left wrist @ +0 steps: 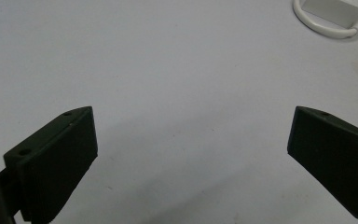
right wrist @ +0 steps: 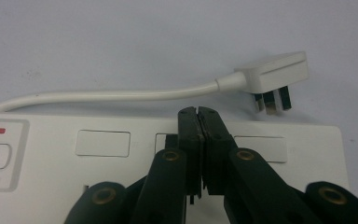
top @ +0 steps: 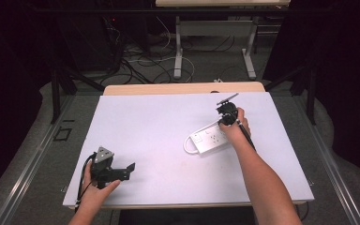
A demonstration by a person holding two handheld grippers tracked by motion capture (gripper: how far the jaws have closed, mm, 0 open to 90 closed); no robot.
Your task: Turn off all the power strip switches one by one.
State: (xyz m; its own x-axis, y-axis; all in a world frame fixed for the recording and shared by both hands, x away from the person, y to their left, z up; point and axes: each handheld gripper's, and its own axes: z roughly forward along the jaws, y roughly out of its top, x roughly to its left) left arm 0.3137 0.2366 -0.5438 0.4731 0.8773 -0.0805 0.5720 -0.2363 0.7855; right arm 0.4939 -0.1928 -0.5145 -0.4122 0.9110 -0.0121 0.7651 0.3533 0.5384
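My right gripper (right wrist: 199, 112) has its jaws pressed together with nothing between them, its tip down on the top face of the white power strip (right wrist: 303, 154), which lies right of centre on the bench (top: 145, 126) with its plug (right wrist: 272, 74) just behind. I judge I'm pressing or nudging the strip — so I'd push straight down, gently, to keep it from skidding. My left gripper (left wrist: 191, 140) hangs wide open and empty over bare bench — ready to brace.
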